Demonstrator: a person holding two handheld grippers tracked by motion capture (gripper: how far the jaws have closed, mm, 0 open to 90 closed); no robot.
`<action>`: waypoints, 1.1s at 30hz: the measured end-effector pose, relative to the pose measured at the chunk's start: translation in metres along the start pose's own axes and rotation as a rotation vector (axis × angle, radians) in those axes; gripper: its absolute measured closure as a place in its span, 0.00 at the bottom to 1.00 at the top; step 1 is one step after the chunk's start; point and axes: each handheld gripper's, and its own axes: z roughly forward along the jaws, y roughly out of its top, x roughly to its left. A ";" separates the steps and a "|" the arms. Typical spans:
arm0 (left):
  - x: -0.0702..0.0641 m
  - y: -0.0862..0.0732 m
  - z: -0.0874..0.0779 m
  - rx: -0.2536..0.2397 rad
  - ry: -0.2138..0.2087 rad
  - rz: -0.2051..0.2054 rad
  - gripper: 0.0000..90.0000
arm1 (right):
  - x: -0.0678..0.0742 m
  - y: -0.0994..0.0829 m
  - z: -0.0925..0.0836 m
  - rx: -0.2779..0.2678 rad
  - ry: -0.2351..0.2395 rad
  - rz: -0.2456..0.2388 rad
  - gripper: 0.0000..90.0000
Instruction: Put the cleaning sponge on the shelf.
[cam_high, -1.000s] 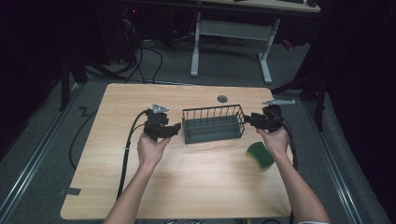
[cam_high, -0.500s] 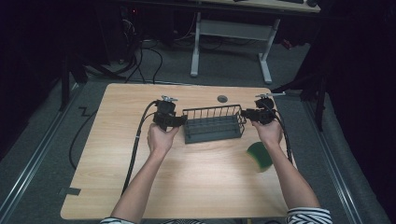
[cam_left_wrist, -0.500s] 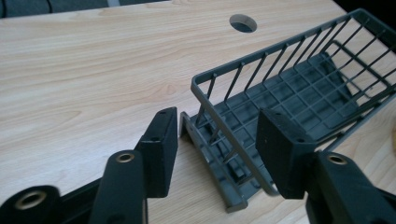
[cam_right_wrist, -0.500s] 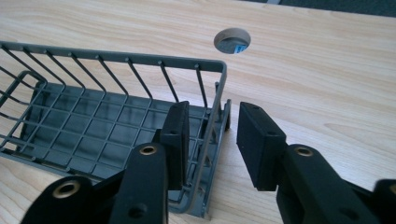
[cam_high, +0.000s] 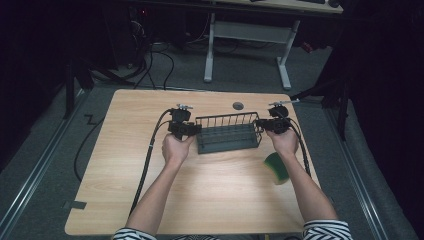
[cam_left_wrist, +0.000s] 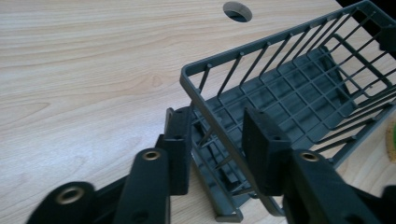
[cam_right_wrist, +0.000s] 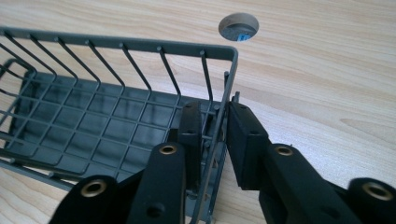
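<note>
the wire basket (cam_high: 228, 132) sits on the table (cam_high: 125, 165) at its far middle, just near of a round hole (cam_high: 238, 105) in the top. the left gripper (cam_high: 190, 129) straddles the basket's left end wall, its jaws just closing with a small gap at one pad, while the right gripper (cam_high: 264, 123) has just closed and pinches the right end wall. a green sponge (cam_high: 276, 167) lies near and right of the basket, beside the right forearm.
</note>
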 end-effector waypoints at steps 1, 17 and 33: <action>0.000 0.000 0.000 0.000 0.000 0.000 0.77 | 0.000 0.000 0.000 0.000 0.000 0.000 0.87; 0.002 -0.004 -0.009 0.016 0.017 0.004 0.80 | 0.015 -0.006 -0.002 0.011 -0.015 -0.027 0.88; 0.015 -0.029 -0.041 0.018 0.028 0.024 0.80 | 0.050 -0.020 -0.009 0.036 0.026 -0.107 0.85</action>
